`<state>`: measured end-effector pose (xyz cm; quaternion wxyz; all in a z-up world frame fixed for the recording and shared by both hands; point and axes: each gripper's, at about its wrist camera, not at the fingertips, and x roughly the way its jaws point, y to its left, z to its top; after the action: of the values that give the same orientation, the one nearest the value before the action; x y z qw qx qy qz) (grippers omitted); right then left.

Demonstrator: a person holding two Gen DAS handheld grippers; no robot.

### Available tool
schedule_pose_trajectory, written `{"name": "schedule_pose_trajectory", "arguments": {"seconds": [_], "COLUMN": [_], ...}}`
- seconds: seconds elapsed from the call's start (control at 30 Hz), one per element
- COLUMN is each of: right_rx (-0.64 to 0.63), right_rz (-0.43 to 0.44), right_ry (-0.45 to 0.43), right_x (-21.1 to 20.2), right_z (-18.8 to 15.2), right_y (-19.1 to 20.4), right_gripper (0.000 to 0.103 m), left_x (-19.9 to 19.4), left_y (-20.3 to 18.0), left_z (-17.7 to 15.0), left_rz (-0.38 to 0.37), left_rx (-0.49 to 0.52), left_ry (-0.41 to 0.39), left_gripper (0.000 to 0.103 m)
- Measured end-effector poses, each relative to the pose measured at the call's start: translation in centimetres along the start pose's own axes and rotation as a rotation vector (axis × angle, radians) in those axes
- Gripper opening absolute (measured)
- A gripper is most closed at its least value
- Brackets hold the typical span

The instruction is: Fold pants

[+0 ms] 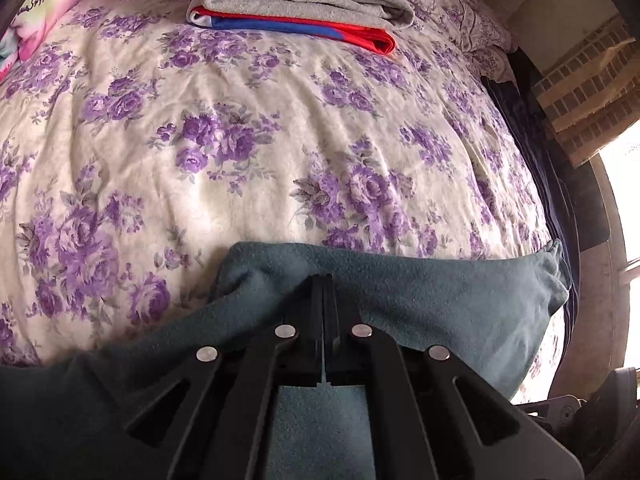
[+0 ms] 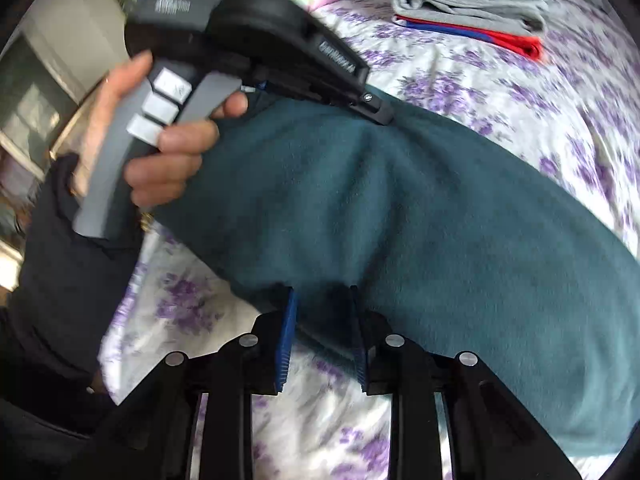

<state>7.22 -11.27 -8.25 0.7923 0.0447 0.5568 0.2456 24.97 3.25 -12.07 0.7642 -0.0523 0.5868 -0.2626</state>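
The teal fleece pants (image 1: 400, 292) lie across the near part of a floral bedspread (image 1: 224, 128). My left gripper (image 1: 323, 280) is shut on an edge of the pants, its jaws pressed together. It also shows in the right wrist view (image 2: 380, 114), held by a hand and pinching the pants' far edge. In the right wrist view the pants (image 2: 420, 216) spread wide. My right gripper (image 2: 323, 294) stands with its blue-padded fingers (image 2: 289, 340) apart, a bunch of the pants' near edge between them.
A folded stack of clothes, grey on top of red and blue (image 1: 304, 4), lies at the far side of the bed; it also shows in the right wrist view (image 2: 472, 12). A pink patterned pillow (image 1: 48, 4) is at the far left. The bed's right edge (image 1: 560, 184) borders a wall.
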Motion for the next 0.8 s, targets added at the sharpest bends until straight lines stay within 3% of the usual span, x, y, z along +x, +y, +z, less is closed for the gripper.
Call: {"name": "schedule_pose_trajectory", "arguments": {"seconds": [0.07, 0.1, 0.13, 0.2, 0.33, 0.47, 0.6, 0.8], "right_rx": [0.063, 0.093, 0.139, 0.256, 0.6, 0.911, 1.016, 1.049], "right_rz": [0.001, -0.015, -0.042, -0.099, -0.187, -0.157, -0.067, 0.048], "right_ry": [-0.08, -0.137, -0.203, -0.315, -0.448, -0.546, -0.553, -0.536], "right_x": [-2.5, -4.2, -6.3, -10.0, -16.2, -19.7, -18.5, -15.7], "right_z": [-0.7, -1.3, -2.4, -5.0, -12.3, -18.9, -20.4, -18.8], "right_y": [-1.1, -1.9, -3.1, -6.1, -14.2, -21.9, -26.6, -30.4], "right_gripper": [0.029, 0.042, 0.061, 0.073, 0.074, 0.074, 0.074, 0.074], "left_x": [-0.1, -0.3, -0.5, -1.2, -4.0, -4.3, -1.6, -1.8], "left_y": [-0.2, -0.5, -0.8, -1.7, -4.8, -8.3, -7.3, -3.8], "left_z": [-0.3, -0.5, -0.8, -1.7, -4.7, -9.0, -11.8, -12.9], "left_rz": [0.009, 0.025, 0.045, 0.096, 0.03, 0.009, 0.033, -0.103], "left_rx": [0.017, 0.03, 0.043, 0.066, 0.099, 0.166, 0.113, -0.018], "left_ry": [-0.021, -0.033, -0.041, -0.053, -0.064, -0.028, 0.034, 0.002], "left_gripper": [0.001, 0.001, 0.001, 0.001, 0.001, 0.004, 0.004, 0.003]}}
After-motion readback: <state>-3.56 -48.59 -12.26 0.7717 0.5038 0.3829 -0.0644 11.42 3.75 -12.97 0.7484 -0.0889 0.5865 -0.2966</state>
